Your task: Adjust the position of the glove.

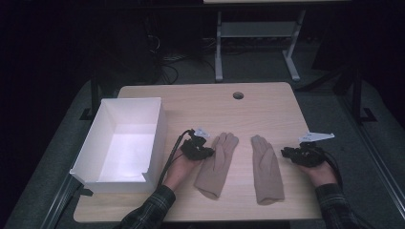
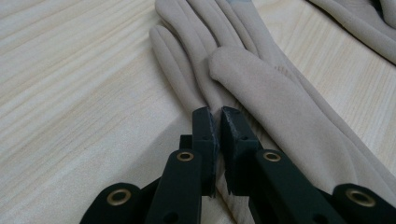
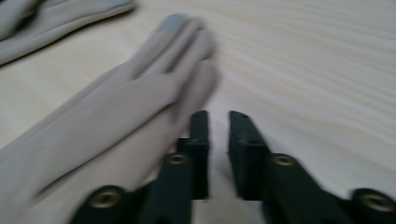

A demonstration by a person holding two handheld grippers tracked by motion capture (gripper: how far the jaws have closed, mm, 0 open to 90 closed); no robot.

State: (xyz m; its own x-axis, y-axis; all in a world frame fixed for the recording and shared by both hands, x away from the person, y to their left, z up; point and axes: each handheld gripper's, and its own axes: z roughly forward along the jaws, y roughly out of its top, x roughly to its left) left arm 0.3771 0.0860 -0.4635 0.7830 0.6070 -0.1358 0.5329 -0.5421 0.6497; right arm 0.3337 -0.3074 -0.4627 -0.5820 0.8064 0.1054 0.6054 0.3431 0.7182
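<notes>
In the high view, two beige gloves lie flat beside a white box (image 1: 125, 143): the left glove (image 1: 217, 164) nearer it, the right glove (image 1: 266, 169) farther off, each with a gripper at its outer edge.

In the left gripper view, the left gripper (image 2: 219, 114) is seen nearly closed on the glove's edge (image 2: 261, 107); the cloth is judged soft, light and limp, best pinched at a hem.

In the right gripper view, blurred, the right gripper (image 3: 218, 115) is narrowed beside its glove (image 3: 116, 116), with bare table between the jaws.

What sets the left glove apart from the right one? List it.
The left glove lies slanted, fingers leaning right; the right glove lies nearly straight. The left gripper sits on the left glove's edge; the right gripper sits beside the right glove. Both are beige and flat.
</notes>
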